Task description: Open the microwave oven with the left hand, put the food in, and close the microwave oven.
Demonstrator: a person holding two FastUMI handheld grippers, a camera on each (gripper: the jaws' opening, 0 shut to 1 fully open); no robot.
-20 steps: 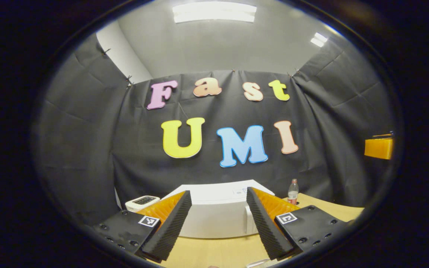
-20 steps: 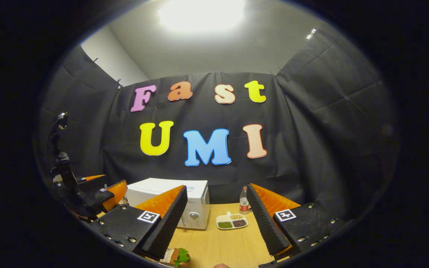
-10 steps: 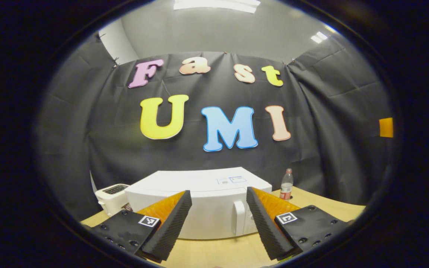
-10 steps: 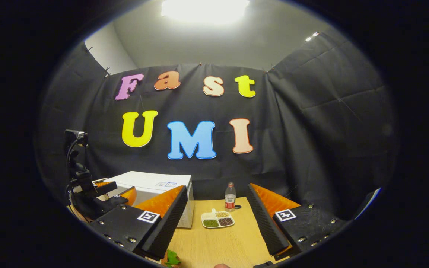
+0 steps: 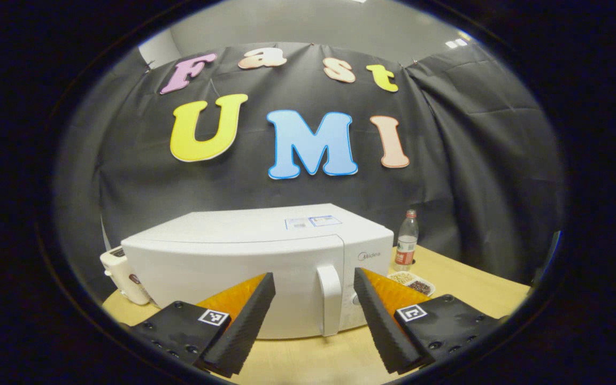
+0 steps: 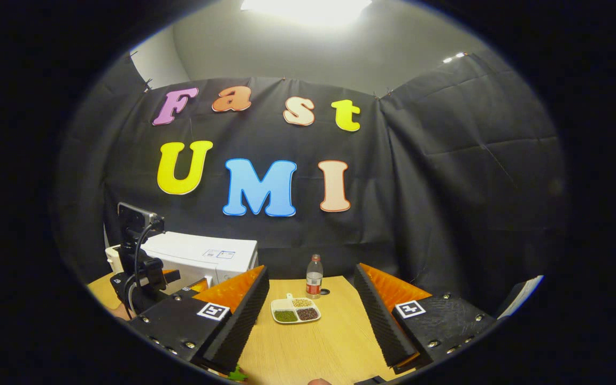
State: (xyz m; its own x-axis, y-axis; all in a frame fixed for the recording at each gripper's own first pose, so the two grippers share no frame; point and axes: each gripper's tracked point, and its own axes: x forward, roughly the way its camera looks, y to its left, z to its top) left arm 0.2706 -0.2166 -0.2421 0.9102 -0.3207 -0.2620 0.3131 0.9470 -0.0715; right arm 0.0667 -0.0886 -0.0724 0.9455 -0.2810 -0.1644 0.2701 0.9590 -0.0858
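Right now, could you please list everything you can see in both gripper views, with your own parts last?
microwave oven: one, white, door shut, on the table's left part.
door handle: one, white, upright, ahead of the left gripper.
small appliance: one, cream, left of the microwave oven.
bottle: one, clear with red label, upright at the table's back.
divided dish: one, white, holding green, tan and dark grains, in front of the bottle.
table: one, light wood.
green scrap: one, at the near edge; too cropped to identify.
left gripper: fingers apart, empty.
right gripper: fingers apart, empty.
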